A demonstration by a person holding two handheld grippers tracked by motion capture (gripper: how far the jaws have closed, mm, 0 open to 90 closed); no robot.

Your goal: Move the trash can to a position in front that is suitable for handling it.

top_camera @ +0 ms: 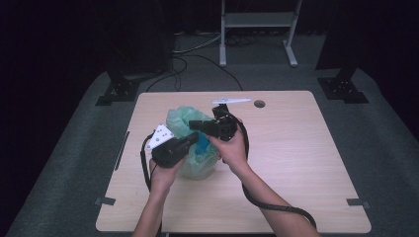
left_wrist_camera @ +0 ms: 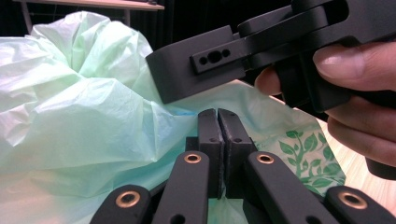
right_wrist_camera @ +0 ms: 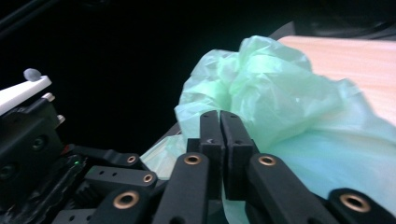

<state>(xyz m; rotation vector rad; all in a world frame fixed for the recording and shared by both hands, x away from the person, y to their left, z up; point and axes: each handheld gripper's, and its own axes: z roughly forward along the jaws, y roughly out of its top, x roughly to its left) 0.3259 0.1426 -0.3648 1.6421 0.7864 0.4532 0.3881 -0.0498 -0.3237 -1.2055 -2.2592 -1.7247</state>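
Note:
A crumpled pale green plastic bag (top_camera: 196, 167) lies in the middle of the wooden table (top_camera: 296, 158); something blue (top_camera: 201, 144) shows at its top. My left gripper (top_camera: 196, 139) reaches in from the left, jaws shut, tips against the bag's film (left_wrist_camera: 84, 107). My right gripper (top_camera: 191, 123) comes in from the right over the bag's bunched top (right_wrist_camera: 289, 107), jaws shut as well (right_wrist_camera: 220, 115). In the left gripper view the right gripper (left_wrist_camera: 161, 74) hangs just above the left gripper's tips (left_wrist_camera: 217, 114). I cannot tell whether either pair pinches film.
A round hole (top_camera: 259, 104) sits near the table's far edge. Behind the table stand a white frame (top_camera: 257, 29) and two black stand bases (top_camera: 118, 90) (top_camera: 343, 88), with cables on the floor. Bare tabletop lies to the right and front.

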